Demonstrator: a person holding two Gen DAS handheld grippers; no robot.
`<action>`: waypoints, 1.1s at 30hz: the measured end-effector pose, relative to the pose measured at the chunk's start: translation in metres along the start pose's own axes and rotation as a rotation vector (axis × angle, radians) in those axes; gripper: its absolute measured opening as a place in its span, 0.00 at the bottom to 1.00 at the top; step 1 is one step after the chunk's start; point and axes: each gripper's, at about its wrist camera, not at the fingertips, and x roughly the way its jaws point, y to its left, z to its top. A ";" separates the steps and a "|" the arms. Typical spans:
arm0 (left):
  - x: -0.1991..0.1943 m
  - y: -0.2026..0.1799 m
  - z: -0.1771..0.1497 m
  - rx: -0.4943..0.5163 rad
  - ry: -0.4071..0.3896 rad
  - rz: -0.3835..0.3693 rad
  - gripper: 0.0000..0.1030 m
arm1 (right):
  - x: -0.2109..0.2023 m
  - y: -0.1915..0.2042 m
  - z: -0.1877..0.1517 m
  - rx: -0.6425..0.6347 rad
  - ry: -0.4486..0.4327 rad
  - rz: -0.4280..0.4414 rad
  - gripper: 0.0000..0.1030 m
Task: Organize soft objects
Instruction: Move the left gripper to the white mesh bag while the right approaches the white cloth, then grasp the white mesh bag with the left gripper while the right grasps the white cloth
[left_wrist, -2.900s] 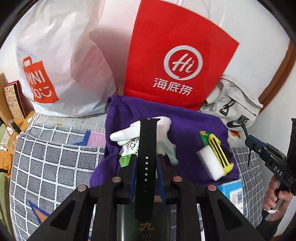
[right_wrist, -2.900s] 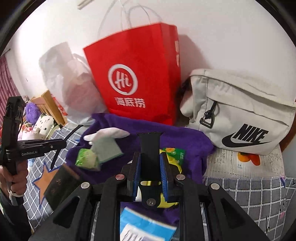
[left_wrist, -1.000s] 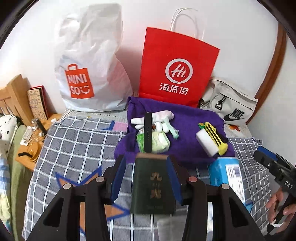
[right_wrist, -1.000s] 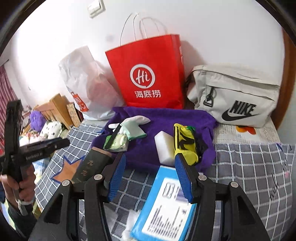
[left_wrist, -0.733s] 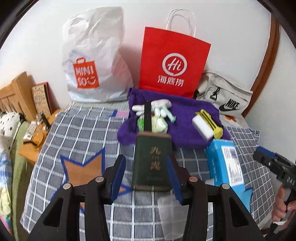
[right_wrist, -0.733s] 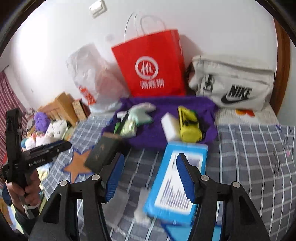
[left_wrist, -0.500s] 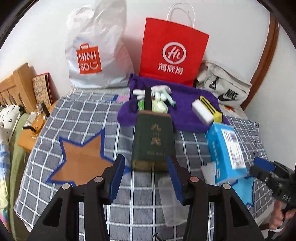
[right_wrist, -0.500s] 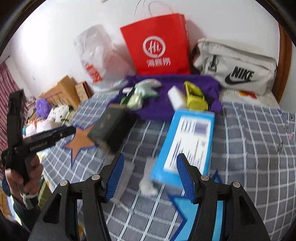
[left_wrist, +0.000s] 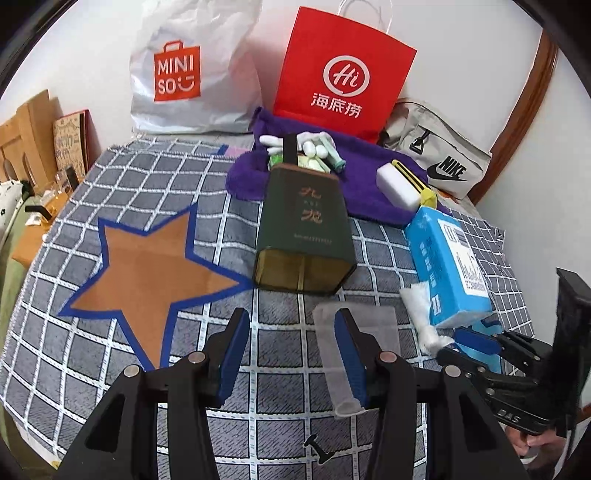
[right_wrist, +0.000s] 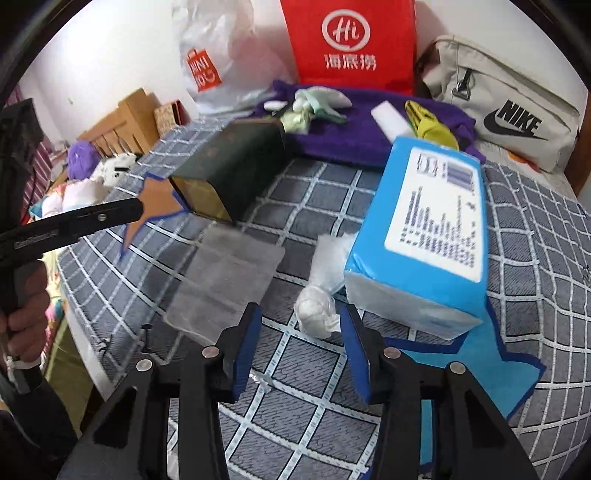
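On the checked blanket (left_wrist: 147, 369), my left gripper (left_wrist: 291, 332) stands open with nothing between its fingers; its right finger hovers over a flat clear plastic bag (left_wrist: 373, 325). My right gripper (right_wrist: 301, 332) has its jaws closing. A crumpled white tissue (right_wrist: 317, 310) lies just ahead between the tips, and the pads do not press it. A blue tissue pack (right_wrist: 428, 221) lies beside the tissue. A dark green box (left_wrist: 303, 229) lies on its side. Further back a purple towel (left_wrist: 369, 184) holds white gloves (left_wrist: 314, 142), a black strap (left_wrist: 290, 151), a white sponge (left_wrist: 397, 186) and a yellow item (left_wrist: 417, 181).
Against the wall stand a white Miniso bag (left_wrist: 184, 74), a red paper bag (left_wrist: 343, 74) and a beige Nike bag (left_wrist: 439, 155). Wooden furniture (left_wrist: 22, 129) and soft toys (right_wrist: 85, 166) are at the left. The blanket's near edge is just below the grippers.
Both grippers have drawn back from the purple towel and sunk toward the near part of the blanket. The black strap now lies on the towel. The right jaws have narrowed near the tissue.
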 end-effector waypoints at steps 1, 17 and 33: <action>0.002 0.002 -0.002 -0.003 0.004 -0.003 0.45 | 0.004 0.001 0.000 -0.001 0.003 -0.006 0.44; 0.017 -0.004 -0.015 0.035 0.061 -0.005 0.45 | 0.015 0.009 -0.007 -0.051 -0.020 -0.037 0.17; 0.059 -0.039 -0.029 0.021 0.148 -0.097 0.83 | -0.027 -0.047 -0.066 -0.039 -0.012 -0.104 0.17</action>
